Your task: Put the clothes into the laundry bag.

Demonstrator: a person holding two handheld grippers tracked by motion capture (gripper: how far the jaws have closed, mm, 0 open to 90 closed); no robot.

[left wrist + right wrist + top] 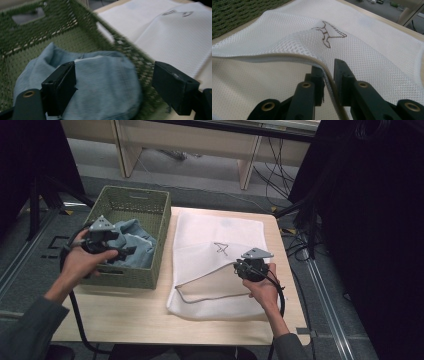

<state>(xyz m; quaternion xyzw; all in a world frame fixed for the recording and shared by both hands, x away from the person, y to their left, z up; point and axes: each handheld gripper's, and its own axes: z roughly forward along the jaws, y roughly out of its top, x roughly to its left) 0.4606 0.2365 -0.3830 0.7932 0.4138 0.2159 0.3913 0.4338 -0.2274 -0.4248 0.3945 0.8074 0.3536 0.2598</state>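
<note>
A white mesh laundry bag (215,235) with a small dark emblem lies on the wooden table (125,315). My right gripper (237,265) is shut on the bag's zip edge (287,57) and holds the upper layer raised, so the mouth gapes toward the front. In the right gripper view the jaws (328,75) pinch that corded rim. A light blue denim garment (135,245) lies crumpled in the green woven basket (135,192) at the left. My left gripper (128,252) hovers over it, open. In the left gripper view its jaws (116,87) stand wide apart above the garment (105,57).
The basket's right wall (125,47) stands between the garment and the bag (175,37). Bare table runs along the front edge. Beyond the table lie grey floor, cables and the legs of a wooden desk (245,165). Dark curtains hang at both sides.
</note>
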